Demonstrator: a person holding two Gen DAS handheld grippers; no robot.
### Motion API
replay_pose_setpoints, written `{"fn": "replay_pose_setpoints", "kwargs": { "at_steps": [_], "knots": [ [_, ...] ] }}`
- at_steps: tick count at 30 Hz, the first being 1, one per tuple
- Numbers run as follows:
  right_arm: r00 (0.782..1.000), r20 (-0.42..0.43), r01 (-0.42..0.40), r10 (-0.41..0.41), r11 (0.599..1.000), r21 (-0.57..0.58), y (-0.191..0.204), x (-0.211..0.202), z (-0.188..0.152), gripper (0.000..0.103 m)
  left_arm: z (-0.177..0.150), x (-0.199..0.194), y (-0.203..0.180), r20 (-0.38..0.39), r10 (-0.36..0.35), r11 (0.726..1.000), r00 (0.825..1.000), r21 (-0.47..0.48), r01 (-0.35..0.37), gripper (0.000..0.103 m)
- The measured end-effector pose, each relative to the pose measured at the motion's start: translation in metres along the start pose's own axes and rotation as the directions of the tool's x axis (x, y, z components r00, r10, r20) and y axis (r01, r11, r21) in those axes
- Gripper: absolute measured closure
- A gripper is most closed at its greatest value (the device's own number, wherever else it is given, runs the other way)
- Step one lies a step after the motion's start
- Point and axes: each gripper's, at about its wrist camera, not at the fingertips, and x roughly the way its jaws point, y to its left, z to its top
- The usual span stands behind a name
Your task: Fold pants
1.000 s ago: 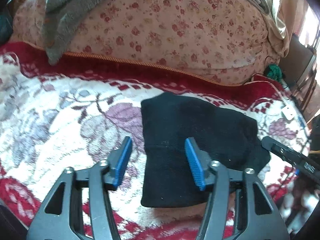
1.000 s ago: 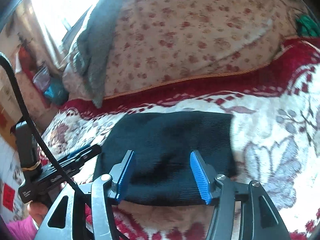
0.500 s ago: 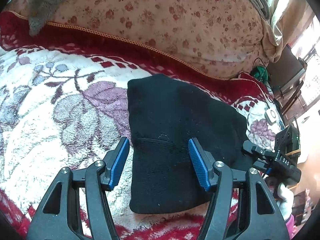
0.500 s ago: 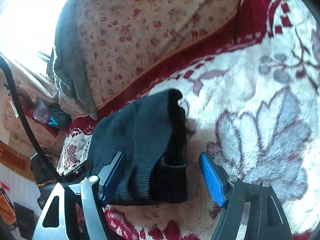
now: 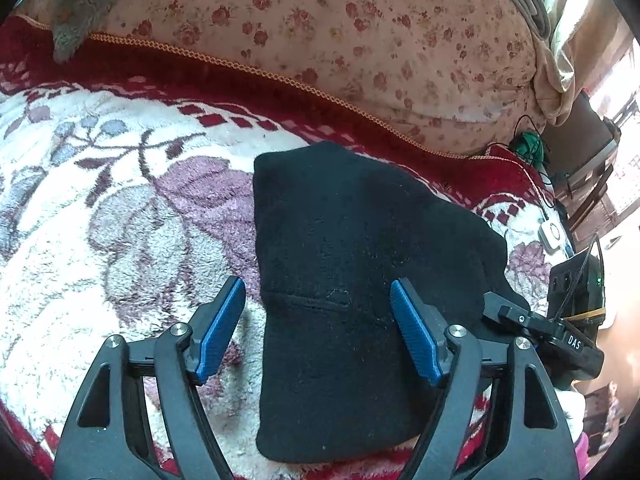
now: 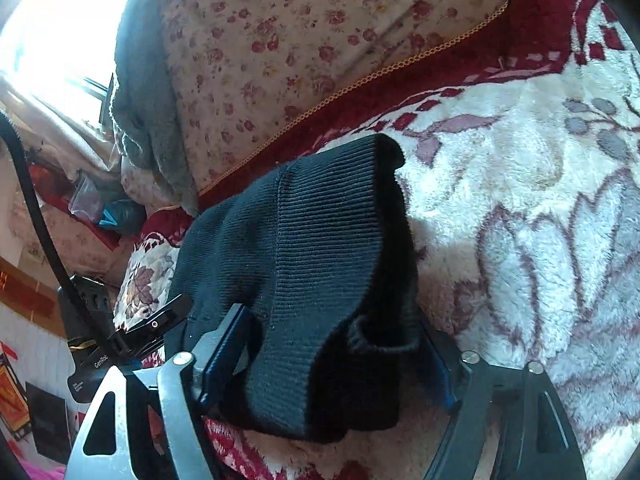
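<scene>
I have the left gripper (image 5: 316, 324) spread wide over the near left edge of the pants (image 5: 360, 280); its jaws have just been opening, nothing pinched. The pants lie folded into a compact black bundle on the blanket (image 5: 120, 232), just in front of the flowered pillow (image 5: 320, 40). My right gripper (image 6: 328, 356), its jaws also just opened wide, straddles the bundle's thick right end, probably ready to grip for the next fold.

Matt black ribbed-knit pants (image 6: 320, 264) lie on a plush (fluffy, floral) blanket (image 6: 520, 208).
</scene>
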Motion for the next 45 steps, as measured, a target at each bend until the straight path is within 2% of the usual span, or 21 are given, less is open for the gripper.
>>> {"fn": "replay_pose_setpoints", "kwargs": {
  "at_steps": [7, 12, 15, 17, 19, 23, 25, 30, 37, 45],
  "knots": [
    [0.998, 0.002, -0.067, 0.067, 0.997, 0.035, -0.006, 0.003, 0.004, 0.012, -0.001, 0.01, 0.002, -0.001, 0.002, 1.0, 1.0, -0.017, -0.002, 0.02],
    [1.0, -0.02, -0.016, 0.016, 1.0, -0.004, 0.004, 0.008, 0.005, 0.009, -0.002, 0.012, 0.001, 0.01, 0.001, 1.0, 1.0, -0.015, -0.001, 0.019],
    [0.999, 0.002, 0.042, -0.042, 0.997, -0.062, 0.013, 0.01, 0.002, 0.02, -0.003, 0.013, -0.003, 0.02, 0.006, 1.0, 1.0, 0.018, -0.007, 0.02],
    [0.999, 0.02, 0.052, -0.051, 0.995, -0.087, 0.015, 0.009, -0.001, 0.026, -0.003, 0.015, -0.008, 0.015, -0.025, 0.998, 1.0, 0.052, 0.024, 0.038],
    [0.998, 0.046, 0.039, -0.035, 0.995, -0.095, 0.015, 0.006, -0.003, 0.039, -0.004, 0.013, -0.013, 0.031, -0.008, 0.997, 0.999, 0.081, 0.006, 0.044],
    [0.997, 0.074, 0.035, -0.026, 0.992, -0.118, 0.018, 0.002, -0.006, 0.046, -0.005, 0.005, -0.016, 0.058, -0.011, 0.995, 0.998, 0.098, 0.005, 0.059],
    [0.996, 0.084, 0.039, -0.028, 0.992, -0.123, 0.021, 0.0, -0.007, 0.05, -0.005, 0.002, -0.017, 0.063, -0.01, 0.994, 0.998, 0.107, 0.003, 0.062],
    [0.995, 0.101, 0.032, -0.019, 0.99, -0.135, 0.029, -0.01, -0.005, 0.055, -0.005, -0.004, -0.018, 0.068, -0.013, 0.995, 0.998, 0.1, 0.006, 0.064],
    [0.995, 0.098, 0.032, -0.017, 0.989, -0.146, 0.037, -0.011, -0.01, 0.057, -0.008, -0.015, -0.022, 0.084, 0.014, 0.994, 0.996, 0.103, -0.023, 0.065],
    [0.997, 0.075, 0.001, 0.012, 0.986, -0.165, 0.06, -0.001, -0.012, 0.058, -0.007, -0.041, -0.008, 0.121, 0.056, 0.995, 0.991, 0.075, -0.065, 0.065]
  ]
}}
